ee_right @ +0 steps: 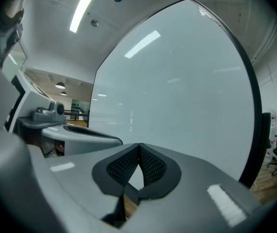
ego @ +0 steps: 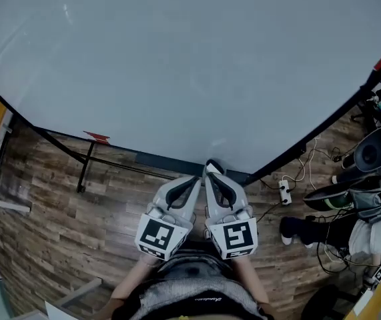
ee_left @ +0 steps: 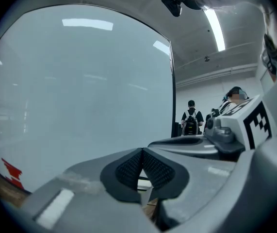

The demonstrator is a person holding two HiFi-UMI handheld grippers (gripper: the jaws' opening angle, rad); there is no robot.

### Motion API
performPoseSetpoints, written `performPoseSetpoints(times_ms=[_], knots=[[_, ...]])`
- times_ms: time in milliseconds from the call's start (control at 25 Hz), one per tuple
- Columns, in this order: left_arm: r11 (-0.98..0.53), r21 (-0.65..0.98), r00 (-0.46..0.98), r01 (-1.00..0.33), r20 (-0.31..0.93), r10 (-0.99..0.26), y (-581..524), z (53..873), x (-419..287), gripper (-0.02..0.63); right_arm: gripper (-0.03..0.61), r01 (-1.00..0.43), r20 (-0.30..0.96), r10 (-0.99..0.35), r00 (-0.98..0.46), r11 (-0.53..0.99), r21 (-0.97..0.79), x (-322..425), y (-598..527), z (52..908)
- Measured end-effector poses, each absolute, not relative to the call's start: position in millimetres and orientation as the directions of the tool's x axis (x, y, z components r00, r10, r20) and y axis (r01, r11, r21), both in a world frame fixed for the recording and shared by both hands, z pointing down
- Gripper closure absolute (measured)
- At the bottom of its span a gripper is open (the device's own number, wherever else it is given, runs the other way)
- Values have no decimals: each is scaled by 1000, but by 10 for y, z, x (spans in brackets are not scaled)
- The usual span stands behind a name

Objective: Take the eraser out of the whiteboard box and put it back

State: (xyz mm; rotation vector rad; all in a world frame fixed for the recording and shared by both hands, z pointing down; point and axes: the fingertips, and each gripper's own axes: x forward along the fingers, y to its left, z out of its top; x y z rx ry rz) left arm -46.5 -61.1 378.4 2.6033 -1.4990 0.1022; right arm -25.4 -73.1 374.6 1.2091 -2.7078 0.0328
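A large whiteboard (ego: pixel 177 65) fills most of the head view, and I see no eraser or box in any view. My left gripper (ego: pixel 199 177) and right gripper (ego: pixel 212 170) are held side by side, tips near the board's lower edge. Both are shut with nothing between the pads. In the left gripper view the left gripper (ee_left: pixel 141 152) has its ribbed pads meeting in front of the whiteboard (ee_left: pixel 80 96), and the right gripper's body shows at the right. In the right gripper view the right gripper (ee_right: pixel 138 146) is shut the same way before the whiteboard (ee_right: pixel 187 91).
A small red mark (ego: pixel 97 137) sits at the board's lower edge. The stand's black legs (ego: pixel 83 169) rest on a wooden floor. A power strip (ego: pixel 285 192), cables and black chairs (ego: pixel 370 152) lie to the right. People (ee_left: pixel 191 120) stand far behind the board's edge.
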Motion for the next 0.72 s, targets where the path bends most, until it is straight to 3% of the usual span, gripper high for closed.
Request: performPoseSetpoints(times_ms=[720], knots=[[-709, 98, 715, -698, 133, -686, -825, 3958, -513, 612, 577, -904, 193, -892, -409, 425, 52, -105, -845, 3977]])
